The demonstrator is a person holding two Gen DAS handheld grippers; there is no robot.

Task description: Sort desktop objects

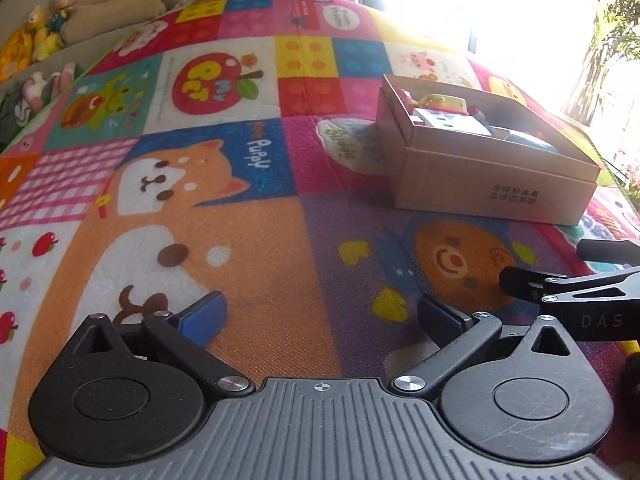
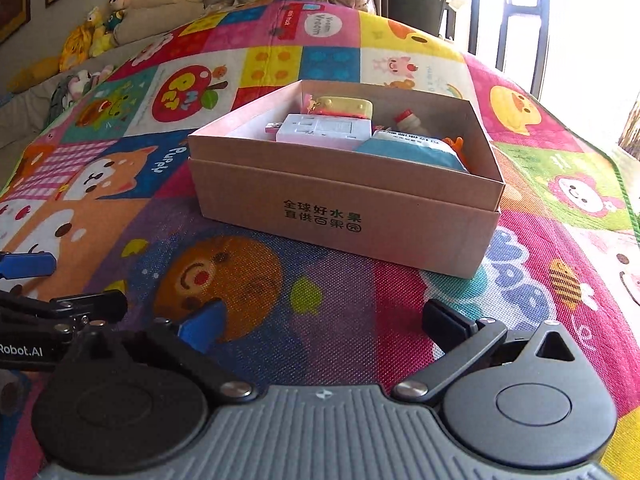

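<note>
An open cardboard box (image 2: 352,216) sits on the colourful play mat (image 2: 280,292); it also shows at the right of the left wrist view (image 1: 492,184). Inside lie a white power adapter (image 2: 324,132), a yellow toy (image 2: 344,108), a blue-and-white pouch (image 2: 408,152), a small red-capped bottle (image 2: 406,120) and an orange item (image 2: 456,146). My right gripper (image 2: 324,324) is open and empty, low over the mat in front of the box. My left gripper (image 1: 320,320) is open and empty, left of the box. The right gripper's fingers show at the right edge of the left wrist view (image 1: 568,280).
Soft toys (image 2: 96,32) and cushions (image 2: 168,4) lie beyond the mat's far left edge. A bright window (image 2: 580,20) with railings is at the far right. The left gripper's blue finger (image 2: 28,266) pokes into the right wrist view's left edge.
</note>
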